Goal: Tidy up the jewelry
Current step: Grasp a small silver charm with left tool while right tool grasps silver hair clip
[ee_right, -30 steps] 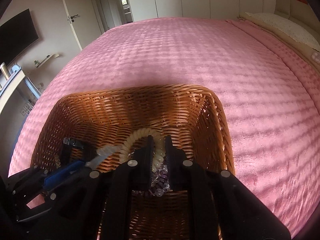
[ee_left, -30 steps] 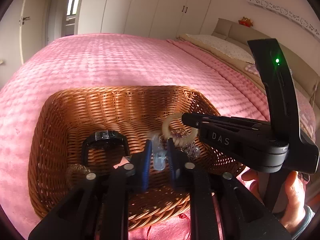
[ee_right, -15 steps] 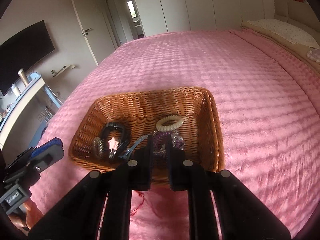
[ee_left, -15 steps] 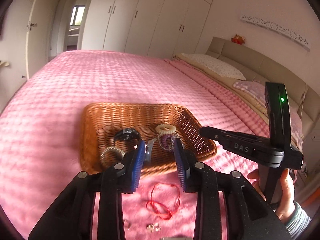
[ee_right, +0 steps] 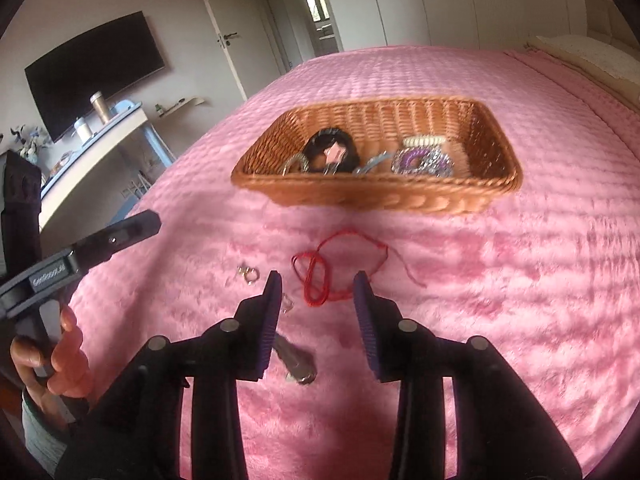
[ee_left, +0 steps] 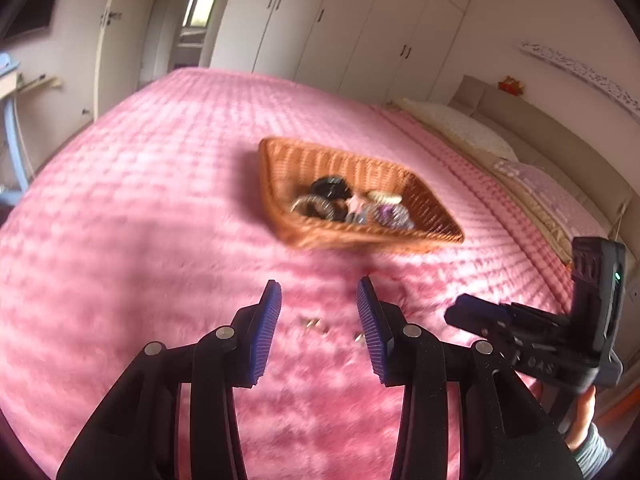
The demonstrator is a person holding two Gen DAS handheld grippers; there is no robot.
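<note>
A wicker basket (ee_right: 380, 200) sits on the pink bedspread and holds a black band with a pink star (ee_right: 334, 152), a cream spiral tie (ee_right: 424, 141), a purple beaded bracelet (ee_right: 420, 162) and a silver bracelet (ee_left: 308, 204). On the bed in front of the basket (ee_left: 360, 240) lie a red cord (ee_right: 332, 272), small earrings (ee_right: 248, 274) and a silver piece (ee_right: 298, 364). My right gripper (ee_right: 316, 284) hovers over the cord, its jaws opening with nothing held. My left gripper (ee_left: 319, 292) hangs above the earrings (ee_left: 314, 324), its jaws also opening and empty.
The pink bedspread (ee_left: 140, 220) spreads wide on all sides. Pillows (ee_left: 460, 128) and a headboard lie to the right. White wardrobes stand behind the bed; a desk (ee_right: 100, 136) and a dark screen (ee_right: 96, 68) stand to the left. A hand (ee_right: 60, 344) grips the left tool.
Both grippers have pulled back out of the basket toward the near side of the bed and their jaws have parted. The pieces they gripped now lie in the basket.
</note>
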